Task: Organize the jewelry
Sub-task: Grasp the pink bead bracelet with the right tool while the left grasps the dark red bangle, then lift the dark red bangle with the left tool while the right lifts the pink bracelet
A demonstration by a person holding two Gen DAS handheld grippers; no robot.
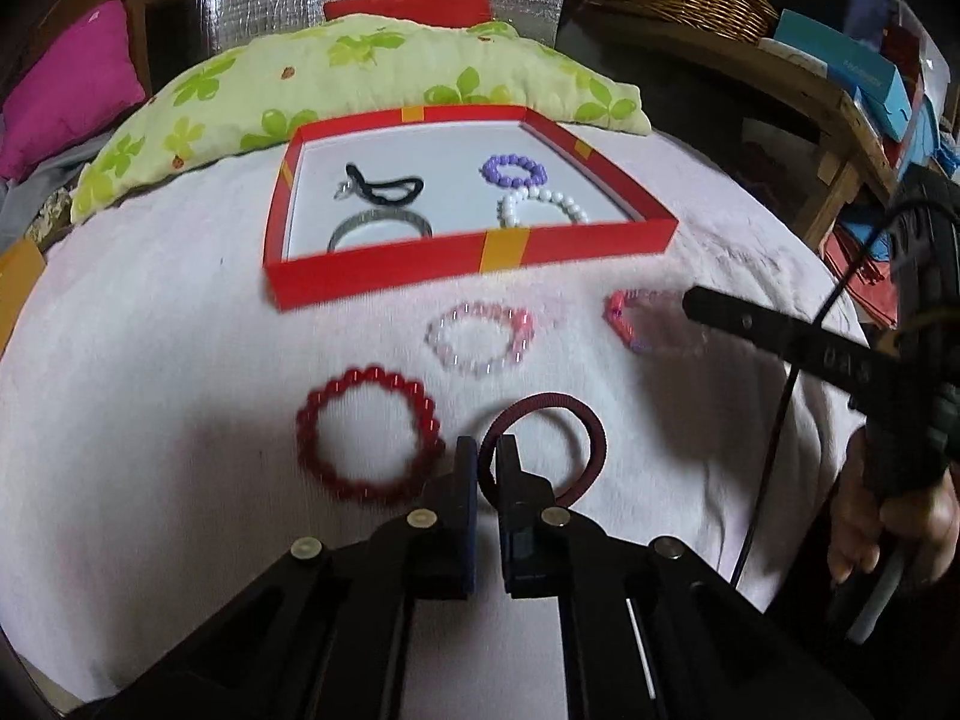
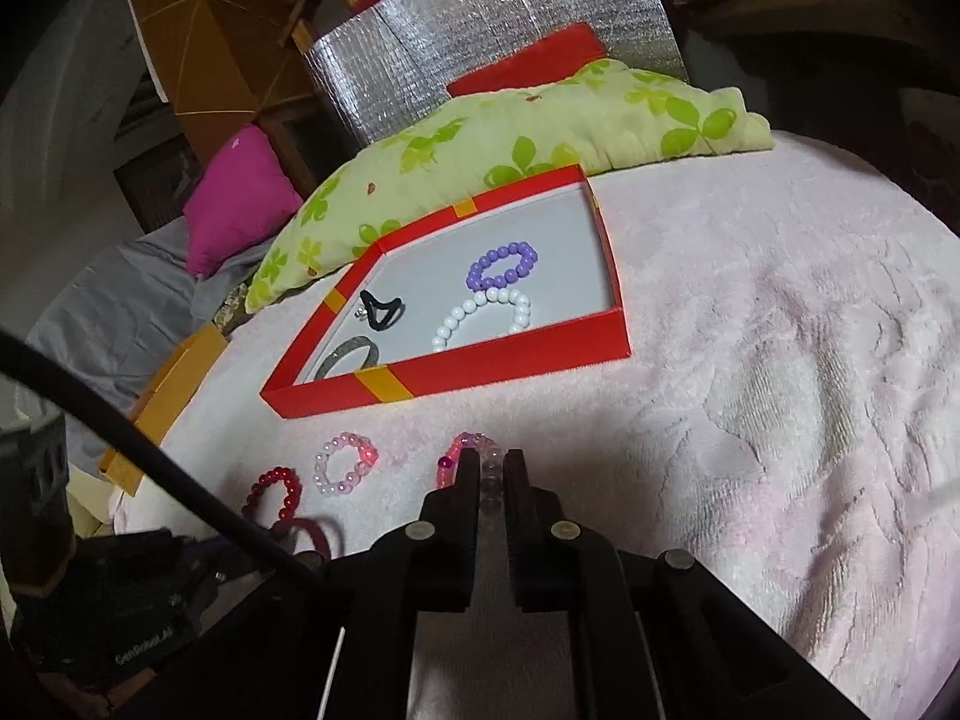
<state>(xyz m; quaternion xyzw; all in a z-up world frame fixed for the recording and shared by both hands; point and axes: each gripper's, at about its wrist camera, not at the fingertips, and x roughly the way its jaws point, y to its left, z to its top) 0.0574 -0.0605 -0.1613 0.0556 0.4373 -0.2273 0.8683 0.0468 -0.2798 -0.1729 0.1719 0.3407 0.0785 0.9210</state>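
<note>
maroon hair tie in left claw

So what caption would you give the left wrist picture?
Left gripper shut on a maroon hair tie, beside a red bracelet and a red box holding sorted jewelry.

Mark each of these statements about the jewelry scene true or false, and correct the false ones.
1. The left gripper is shut on the maroon hair tie. True.
2. The red box holds nothing. False: it holds a purple bead bracelet, a white bead bracelet, a black hair tie and a grey bangle.
3. The right gripper is shut on a clear and pink bead bracelet. True.
4. The dark red bead bracelet lies inside the box. False: it lies on the pink blanket, in front of the box.
5. A green patterned pillow lies behind the box. True.
</note>
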